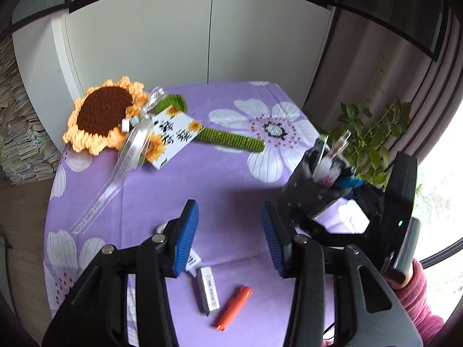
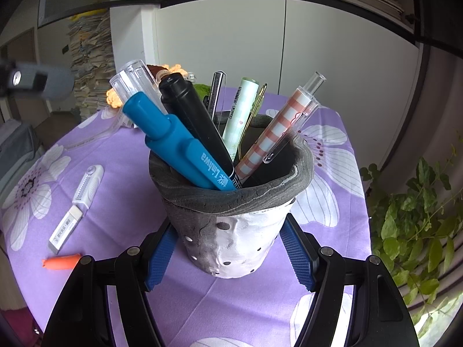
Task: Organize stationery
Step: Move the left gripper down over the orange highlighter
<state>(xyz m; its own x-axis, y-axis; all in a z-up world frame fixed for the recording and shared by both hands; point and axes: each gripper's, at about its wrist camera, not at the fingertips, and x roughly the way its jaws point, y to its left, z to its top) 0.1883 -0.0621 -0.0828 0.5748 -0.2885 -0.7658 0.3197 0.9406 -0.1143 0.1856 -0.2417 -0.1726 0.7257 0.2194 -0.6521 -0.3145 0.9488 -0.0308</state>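
Left gripper point(image 1: 230, 237): jaws stand partly open, blue pads apart, nothing between them. It hangs over the counter point(image 1: 225, 173), which is covered by a purple cloth with white flower print. Below and between its pads, on the cloth, lie a white eraser point(image 1: 208, 290) in a printed sleeve and an orange cap-shaped piece point(image 1: 233, 306), side by side and near each other, not touching as far as can be seen. A small white item sits partly hidden behind the left pad; the right wrist view shows it as a white correction-tape dispenser point(image 2: 88, 183), just beyond the eraser's far end.

Right gripper point(image 2: 230, 256): jaws are set against both sides of the pen holder point(image 2: 231, 231), a grey and white perforated cup with a rolled dark rim. Pads press on its lower wall; the cup stands upright on the cloth.

Contents of the pen holder: a teal marker point(image 2: 173, 141), a black marker point(image 2: 194, 115), a pale green pen point(image 2: 240, 110), a red-checked pen point(image 2: 275, 133) and a clear-capped pen, all leaning outward.

At the far side of the counter lies a crocheted sunflower point(image 1: 104, 112) with a green stem, ribbon and printed card. A leafy plant point(image 1: 373, 144) stands beyond the counter's right edge. A pink sleeve point(image 1: 416, 297) shows behind the right gripper.
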